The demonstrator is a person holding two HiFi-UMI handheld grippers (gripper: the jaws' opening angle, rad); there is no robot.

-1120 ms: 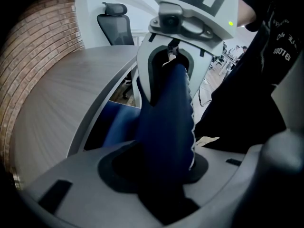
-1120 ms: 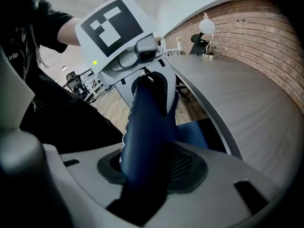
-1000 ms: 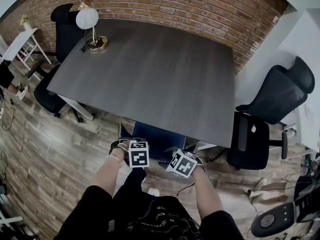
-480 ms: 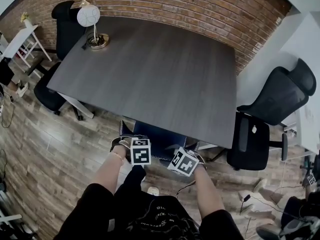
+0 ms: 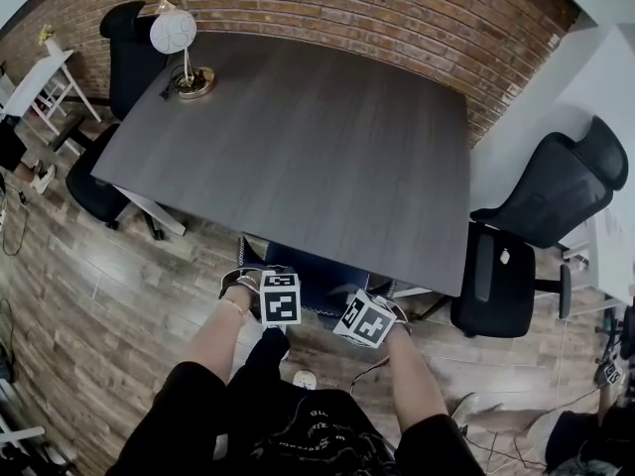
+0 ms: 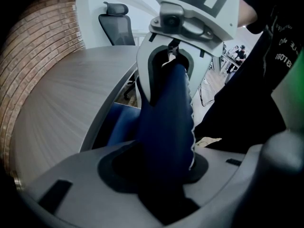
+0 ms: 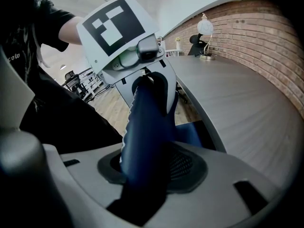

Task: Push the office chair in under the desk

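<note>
Jaws of left gripper (image 6: 164, 175) and right gripper (image 7: 147, 170) each clamp the office chair (image 5: 316, 269) back (two-point hold, should push straight). It stands just beside the desk (image 5: 298, 147), at its near edge.

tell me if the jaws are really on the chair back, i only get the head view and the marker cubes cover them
Observer: Yes, the left gripper is shut on the top edge of the blue chair back.
Operator: and the right
Observer: The right gripper is clamped on that same edge, facing the left one.
Operator: back touching the desk
Observer: No, the left gripper view shows the blue seat between the back and the desk edge.
</note>
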